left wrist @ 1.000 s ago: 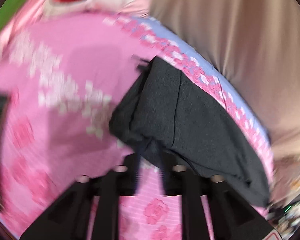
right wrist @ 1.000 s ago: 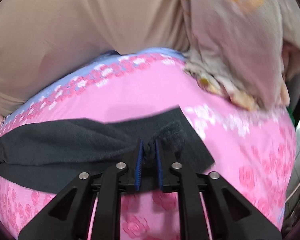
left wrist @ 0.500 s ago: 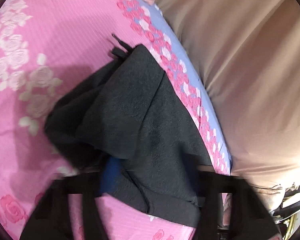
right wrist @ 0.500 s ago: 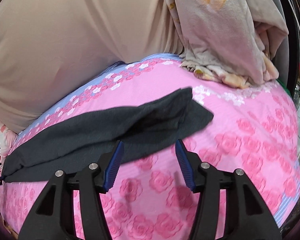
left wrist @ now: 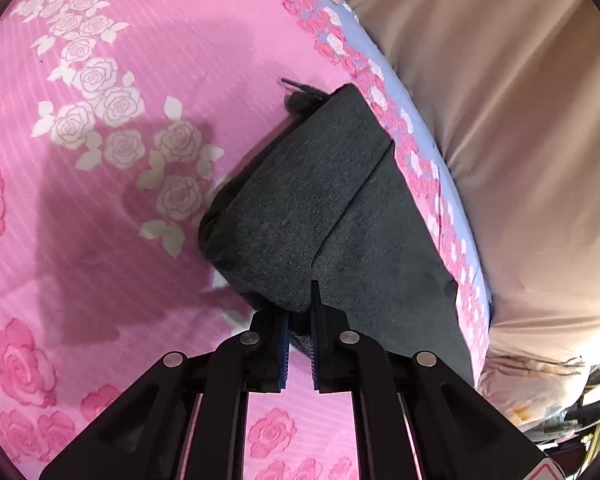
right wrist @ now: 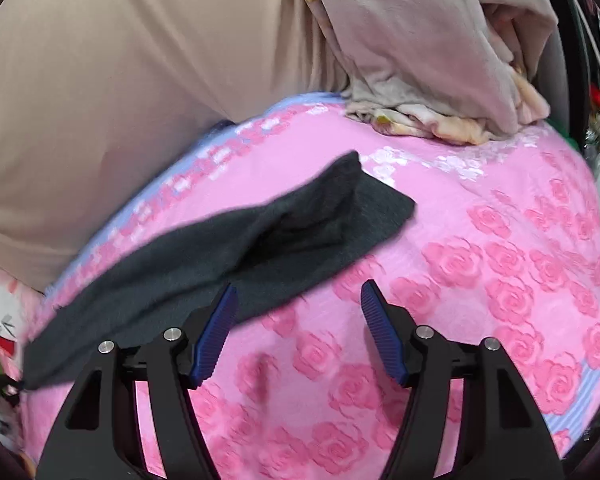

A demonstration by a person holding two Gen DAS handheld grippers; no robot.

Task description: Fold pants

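The dark grey pants (left wrist: 324,208) lie on a pink rose-patterned bedsheet (left wrist: 100,160), one end folded back over the rest. My left gripper (left wrist: 300,312) is shut on the near edge of the folded layer. A black drawstring (left wrist: 300,88) sticks out at the far end. In the right wrist view the pants (right wrist: 228,248) stretch as a long strip from lower left to centre right. My right gripper (right wrist: 296,304) is open and empty just in front of the strip, above the sheet.
A person in a beige shirt (right wrist: 120,80) stands at the far bed edge. A crumpled pale blanket (right wrist: 428,60) lies on the bed at the back right. A white cartoon cushion (right wrist: 0,316) is at the left.
My right gripper let go of the pants end, opened and pulled back. My left gripper shut on the pants and carried one end over, making a fold.
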